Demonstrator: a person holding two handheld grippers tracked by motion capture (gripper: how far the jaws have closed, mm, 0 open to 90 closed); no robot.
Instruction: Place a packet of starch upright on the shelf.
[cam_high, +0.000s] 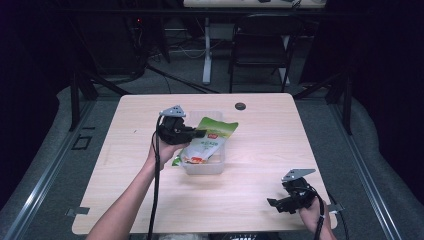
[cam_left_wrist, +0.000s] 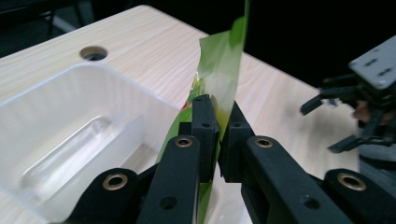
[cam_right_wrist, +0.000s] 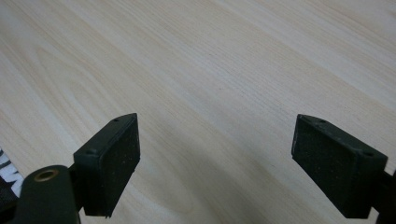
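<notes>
A green snack bag (cam_high: 209, 139) lies tilted over a clear plastic tub (cam_high: 215, 167) in the middle of the table. My left gripper (cam_high: 196, 133) is shut on the bag's edge at the tub's left side. In the left gripper view the two black pads pinch the thin green film of the bag (cam_left_wrist: 223, 70), with the tub (cam_left_wrist: 56, 121) to the left of the left gripper (cam_left_wrist: 218, 112). My right gripper (cam_high: 274, 205) rests near the table's front right corner, open, over bare wood. The right gripper (cam_right_wrist: 215, 163) has wide-spread jaws with nothing between them.
The wooden table (cam_high: 260, 130) has a round cable hole (cam_high: 240, 106) behind the tub. A dark chair (cam_high: 260, 45) and a desk leg (cam_high: 206, 50) stand beyond the far edge. The right hand and its gripper (cam_left_wrist: 364, 107) appear far right in the left gripper view.
</notes>
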